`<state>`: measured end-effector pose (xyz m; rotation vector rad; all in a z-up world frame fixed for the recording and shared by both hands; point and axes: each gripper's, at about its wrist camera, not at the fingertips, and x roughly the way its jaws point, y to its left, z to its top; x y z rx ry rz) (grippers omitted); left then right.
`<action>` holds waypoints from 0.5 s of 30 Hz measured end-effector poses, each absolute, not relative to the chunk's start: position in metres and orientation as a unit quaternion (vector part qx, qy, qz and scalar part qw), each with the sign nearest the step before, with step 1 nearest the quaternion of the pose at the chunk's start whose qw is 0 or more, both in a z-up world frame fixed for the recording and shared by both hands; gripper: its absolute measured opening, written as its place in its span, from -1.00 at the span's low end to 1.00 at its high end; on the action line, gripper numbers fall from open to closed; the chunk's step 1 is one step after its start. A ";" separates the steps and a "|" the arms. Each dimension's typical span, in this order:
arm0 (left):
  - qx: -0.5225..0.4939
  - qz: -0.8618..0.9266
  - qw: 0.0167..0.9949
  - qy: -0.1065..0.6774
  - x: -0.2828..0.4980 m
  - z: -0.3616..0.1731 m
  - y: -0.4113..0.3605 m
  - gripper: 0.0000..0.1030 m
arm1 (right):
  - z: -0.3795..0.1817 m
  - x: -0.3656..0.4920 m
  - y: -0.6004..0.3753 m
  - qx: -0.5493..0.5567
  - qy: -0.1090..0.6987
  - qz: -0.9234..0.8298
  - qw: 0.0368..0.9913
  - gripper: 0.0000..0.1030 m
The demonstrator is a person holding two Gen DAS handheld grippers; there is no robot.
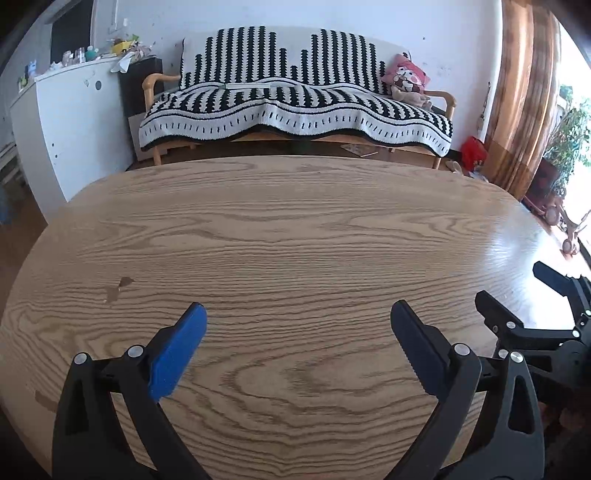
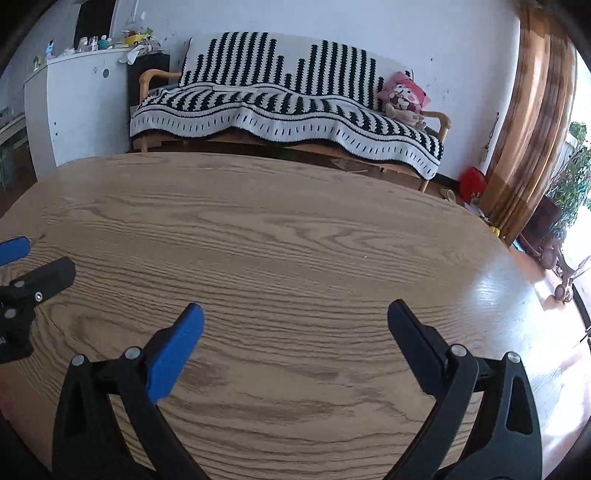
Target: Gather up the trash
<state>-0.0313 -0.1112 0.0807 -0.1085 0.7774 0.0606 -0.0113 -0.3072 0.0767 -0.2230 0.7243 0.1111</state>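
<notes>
Hovering side by side above the wooden table [image 1: 295, 229], the left gripper [image 1: 297, 314] and right gripper [image 2: 295, 314] both have their jaws spread wide, gripping nothing. No trash shows on the tabletop; a striped sofa [image 1: 295, 107] stands beyond

We are looking across an oval oak-grain wooden table [image 1: 280, 229] toward a white plastered wall [image 1: 436, 33]. A wooden-armed sofa draped in a black-and-white striped blanket [image 1: 295, 107] is standing against it, a pink plush toy [image 1: 406, 79] sitting at its right end. A cluttered white cabinet [image 1: 70, 122] is standing at left; brown patterned curtains [image 1: 517, 103] are hanging at right, where daylight is glaring on the tabletop.
</notes>
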 end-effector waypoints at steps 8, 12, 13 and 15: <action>-0.063 0.036 0.921 0.382 -0.031 0.078 -0.107 0.88 | 0.075 -0.011 -0.319 -0.088 0.362 0.038 0.927 0.87; -0.051 0.029 0.925 0.374 -0.034 0.080 -0.111 0.88 | 0.075 -0.008 -0.327 -0.073 0.369 0.030 0.926 0.87; -0.048 0.027 0.926 0.373 -0.035 0.080 -0.111 0.88 | 0.075 -0.008 -0.329 -0.069 0.371 0.029 0.926 0.87; -0.046 0.025 0.926 0.374 -0.035 0.080 -0.111 0.88 | 0.073 -0.008 -0.332 -0.061 0.375 0.028 0.924 0.87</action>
